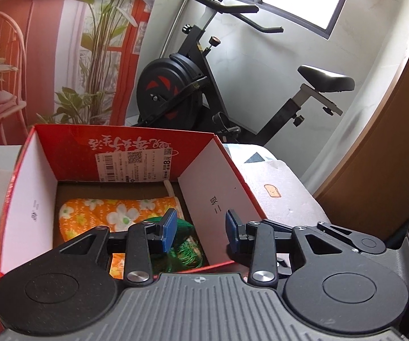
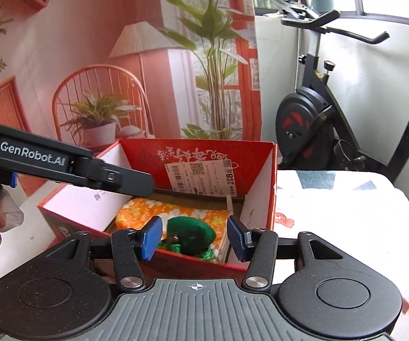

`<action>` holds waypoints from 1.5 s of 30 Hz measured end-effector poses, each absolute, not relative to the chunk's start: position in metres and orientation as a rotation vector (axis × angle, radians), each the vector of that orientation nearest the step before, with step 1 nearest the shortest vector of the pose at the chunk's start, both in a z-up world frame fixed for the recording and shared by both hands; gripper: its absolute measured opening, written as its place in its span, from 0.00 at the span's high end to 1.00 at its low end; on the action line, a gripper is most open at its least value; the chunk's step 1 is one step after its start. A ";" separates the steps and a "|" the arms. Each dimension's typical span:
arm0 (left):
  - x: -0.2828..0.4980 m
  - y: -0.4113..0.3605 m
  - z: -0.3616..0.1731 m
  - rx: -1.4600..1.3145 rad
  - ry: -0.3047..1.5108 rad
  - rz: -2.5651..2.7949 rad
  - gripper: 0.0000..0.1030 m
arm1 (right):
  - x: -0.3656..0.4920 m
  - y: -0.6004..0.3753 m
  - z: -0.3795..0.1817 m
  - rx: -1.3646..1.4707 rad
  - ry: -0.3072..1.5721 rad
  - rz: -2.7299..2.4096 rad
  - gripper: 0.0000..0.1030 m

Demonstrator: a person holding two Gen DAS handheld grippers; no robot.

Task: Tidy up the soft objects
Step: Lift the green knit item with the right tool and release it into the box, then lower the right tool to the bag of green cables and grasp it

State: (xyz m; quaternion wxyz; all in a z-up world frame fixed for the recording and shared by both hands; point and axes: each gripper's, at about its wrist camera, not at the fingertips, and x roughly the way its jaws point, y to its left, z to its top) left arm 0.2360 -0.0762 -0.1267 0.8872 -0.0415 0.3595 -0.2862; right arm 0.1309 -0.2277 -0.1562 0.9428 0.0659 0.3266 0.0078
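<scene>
A green soft thing with shiny tassel threads lies on a folded orange cloth with white flowers, inside an open red cardboard box with white inner walls. The box stands on a counter covered with a pale printed sheet. The left gripper and the right gripper hover over the near edge of the box, fingers apart and holding nothing. A black exercise bike stands behind.
</scene>
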 end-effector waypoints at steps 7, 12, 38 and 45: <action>0.196 -0.054 -0.121 -0.070 0.719 -0.555 0.62 | 0.096 -0.216 -0.147 0.160 0.647 0.016 0.54; 0.167 -0.042 -0.132 -0.082 0.734 -0.536 0.62 | 0.072 -0.206 -0.155 0.172 0.684 0.017 0.54; 0.125 -0.033 -0.218 -0.097 0.946 -0.517 0.63 | 0.019 -0.192 -0.217 0.241 0.916 0.015 0.54; 0.126 -0.034 -0.221 -0.111 0.964 -0.527 0.63 | 0.021 -0.191 -0.218 0.249 0.917 0.031 0.55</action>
